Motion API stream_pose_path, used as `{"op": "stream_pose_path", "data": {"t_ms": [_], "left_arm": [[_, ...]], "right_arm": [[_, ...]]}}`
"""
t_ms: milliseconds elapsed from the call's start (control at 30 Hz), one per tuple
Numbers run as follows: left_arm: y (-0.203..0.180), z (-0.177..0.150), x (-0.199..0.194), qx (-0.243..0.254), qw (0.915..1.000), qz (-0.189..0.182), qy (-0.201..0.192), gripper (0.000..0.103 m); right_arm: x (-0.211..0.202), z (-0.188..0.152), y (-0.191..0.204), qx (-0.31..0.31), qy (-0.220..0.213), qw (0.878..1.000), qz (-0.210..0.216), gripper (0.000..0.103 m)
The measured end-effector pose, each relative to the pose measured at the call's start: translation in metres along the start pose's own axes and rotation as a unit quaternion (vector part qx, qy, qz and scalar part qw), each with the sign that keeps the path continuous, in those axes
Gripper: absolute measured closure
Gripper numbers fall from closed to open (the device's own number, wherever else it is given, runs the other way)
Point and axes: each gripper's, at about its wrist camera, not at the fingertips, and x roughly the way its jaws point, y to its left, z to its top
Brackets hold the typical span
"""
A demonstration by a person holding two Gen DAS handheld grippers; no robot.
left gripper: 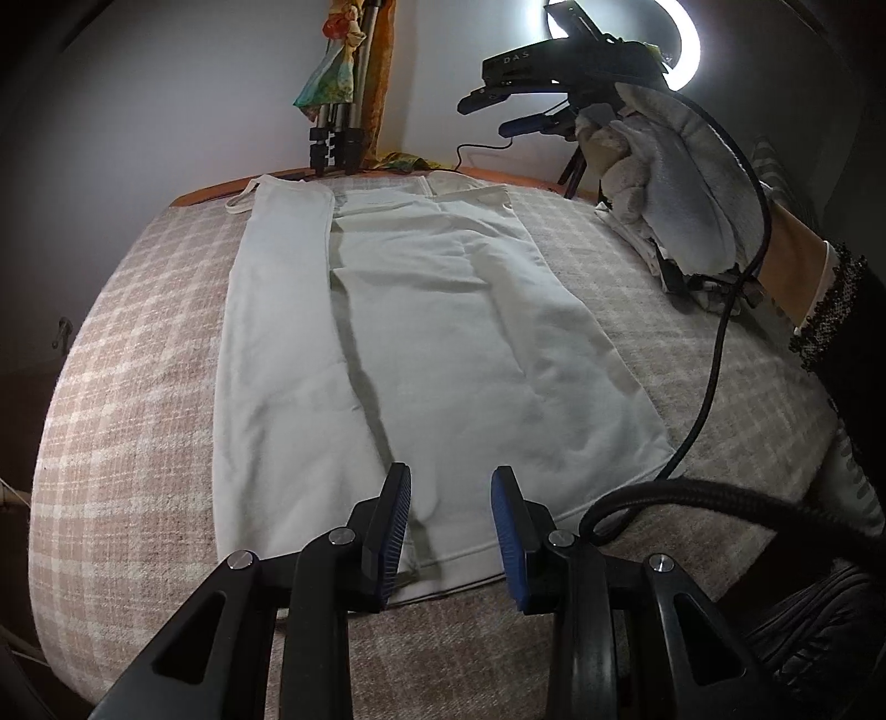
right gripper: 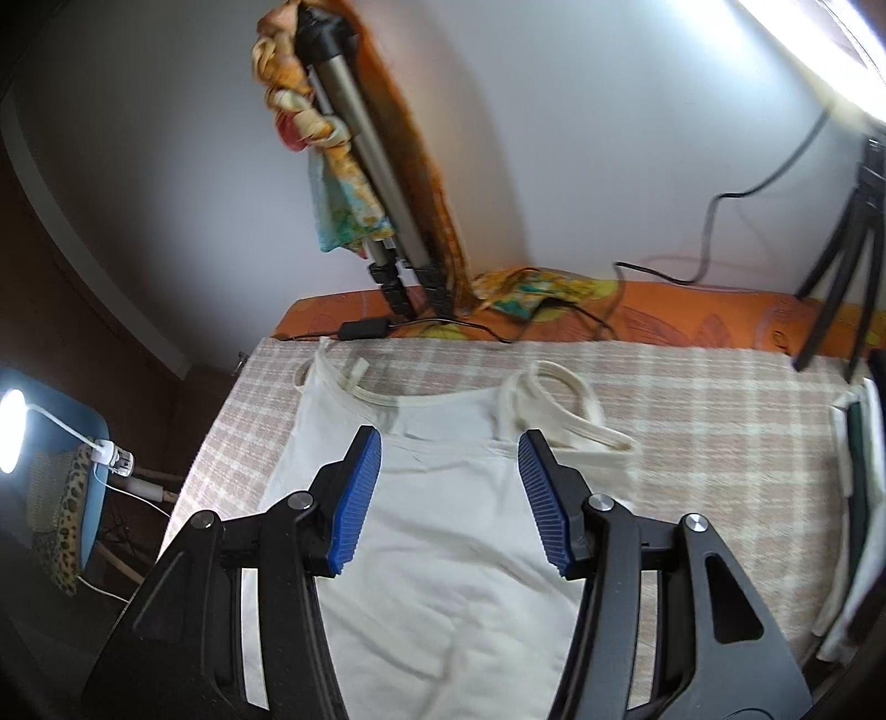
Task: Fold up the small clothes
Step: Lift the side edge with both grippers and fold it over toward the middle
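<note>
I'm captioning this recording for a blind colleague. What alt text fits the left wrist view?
A white tank top lies flat on a checked cloth, its left side folded in; the open left gripper hovers over its near hem. The gloved right hand holds the open right gripper above the far end.

A ring light (left gripper: 626, 33) glares at far right, blowing out white; a small lamp (right gripper: 12, 429) glows left. Corners vignette dark, edges bow, and the right wrist view is slightly blurred.
</note>
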Motion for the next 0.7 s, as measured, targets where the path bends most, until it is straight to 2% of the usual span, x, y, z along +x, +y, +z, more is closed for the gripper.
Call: {"op": "stream_pose_path", "data": {"t_ms": [367,433,567,700], "left_arm": [[-0.083,0.009,0.028,0.073,0.9966,-0.038,0.003,0.07],[-0.096,0.009,0.035,0.082,0.9954,-0.048,0.011,0.069],[-0.119,0.007,0.049,0.103,0.9919,-0.07,0.027,0.06],[-0.141,0.0,0.065,0.127,0.9885,-0.07,0.043,0.053]], "right_arm": [[-0.061,-0.024,-0.082,0.029,-0.016,0.999,-0.011,0.047],[-0.068,-0.027,-0.094,0.031,-0.016,0.999,-0.012,0.039],[-0.071,-0.032,-0.113,0.038,-0.016,0.999,-0.014,0.036],[-0.061,-0.037,-0.127,0.046,-0.006,0.999,-0.009,0.036]]}}
